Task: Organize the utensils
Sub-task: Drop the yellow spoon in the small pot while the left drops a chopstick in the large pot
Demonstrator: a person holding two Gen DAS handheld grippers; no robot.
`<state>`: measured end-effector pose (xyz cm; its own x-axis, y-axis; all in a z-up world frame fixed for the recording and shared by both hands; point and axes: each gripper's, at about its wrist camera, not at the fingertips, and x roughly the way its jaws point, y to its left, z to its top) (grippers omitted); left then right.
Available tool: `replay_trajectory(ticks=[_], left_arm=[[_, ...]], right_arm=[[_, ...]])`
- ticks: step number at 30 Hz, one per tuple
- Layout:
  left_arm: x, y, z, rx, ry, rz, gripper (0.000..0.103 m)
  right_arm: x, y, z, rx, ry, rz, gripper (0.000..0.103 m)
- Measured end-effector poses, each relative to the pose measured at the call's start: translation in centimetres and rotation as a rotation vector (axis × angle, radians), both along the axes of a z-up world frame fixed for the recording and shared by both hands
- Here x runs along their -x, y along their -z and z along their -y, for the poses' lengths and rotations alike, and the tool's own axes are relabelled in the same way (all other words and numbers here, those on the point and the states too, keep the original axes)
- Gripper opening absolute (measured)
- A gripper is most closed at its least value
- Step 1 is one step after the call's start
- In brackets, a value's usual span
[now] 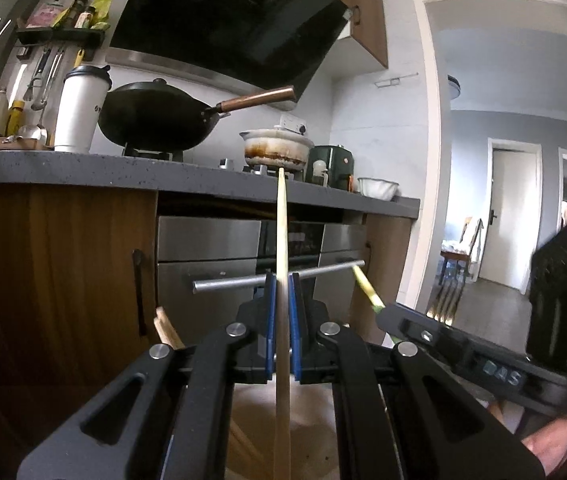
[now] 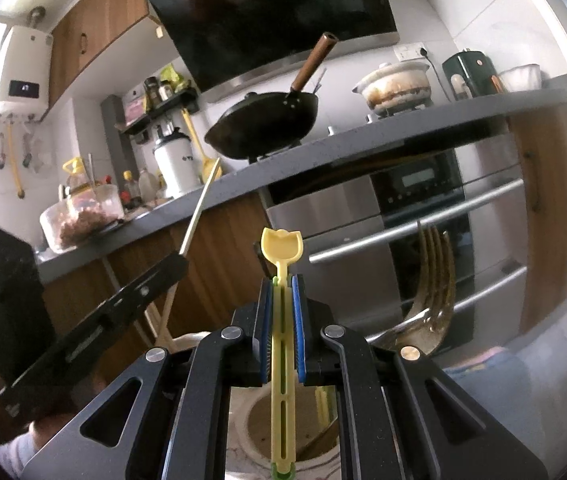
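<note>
Black wok [image 1: 155,120] on stove, stained clay pot [image 1: 275,148], white tumbler [image 1: 79,110], steel oven [image 2: 423,232]

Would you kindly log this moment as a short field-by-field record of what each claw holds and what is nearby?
left claw: shut on a wooden chopstick, pointing up
right claw: shut on a yellow plastic utensil, slotted handle, shaped head up
container: round holder directly below right claw
other utensils: metal fork upright at right
background: black wok and clay pot on the stove, oven below
</note>
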<state>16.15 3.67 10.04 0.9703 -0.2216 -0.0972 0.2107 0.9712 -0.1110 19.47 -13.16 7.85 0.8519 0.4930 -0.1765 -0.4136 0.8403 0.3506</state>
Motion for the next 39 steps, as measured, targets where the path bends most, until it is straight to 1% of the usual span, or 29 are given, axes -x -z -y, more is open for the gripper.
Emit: replay_trajectory(ticks=[4,7,10,13,17,23,29,34,35,36,37,39], left_arm=[[1.5,0.4,-0.3,-0.004,0.008,0.011,0.006],[2.4,0.7,-0.6,0.0,0.006,0.009,0.006],[3.0,1.3,-0.6,-0.019,-0.013,-0.003,0.006],[3.1,2.0,-0.9,-0.013,-0.024,-0.03,0.006],[3.5,2.5,-1.5,0.006,-0.021,-0.043,0.006],[3.8,3.0,-1.7,0.003,-0.017,-0.062,0.006],[4.3,3.0,-1.6,-0.003,-0.013,-0.057,0.006],[4.7,3.4,-1.5,-0.01,-0.007,-0.073,0.009],[4.8,3.5,-1.4,-0.011,-0.009,-0.075,0.012],[5.0,3.5,-1.5,-0.009,-0.012,-0.075,0.019],[5.1,3.5,-1.5,-0.006,-0.014,-0.073,0.022],[5.7,3.5,-1.7,-0.003,-0.023,-0.063,0.033]], right_arm=[[-0.4,0.5,-1.3,0.067,0.027,0.014,0.011],[-0.3,0.8,-2.4,0.117,0.044,0.047,0.011],[-0.2,1.1,-3.4,0.162,0.057,0.085,0.011],[0.0,1.5,-3.9,0.198,0.06,0.097,0.011],[0.4,1.9,-3.7,0.217,0.075,0.074,0.011],[1.6,2.1,-3.3,0.241,0.089,0.05,0.01],[2.5,2.8,-3.3,0.275,0.087,0.023,0.01],[2.8,2.8,-3.0,0.262,0.084,0.006,0.011],[2.9,2.7,-2.8,0.255,0.081,0.005,0.012],[3.1,2.6,-2.8,0.253,0.082,0.007,0.016],[3.3,2.4,-2.7,0.251,0.084,0.012,0.017],[3.9,2.0,-2.5,0.245,0.082,0.025,0.019]])
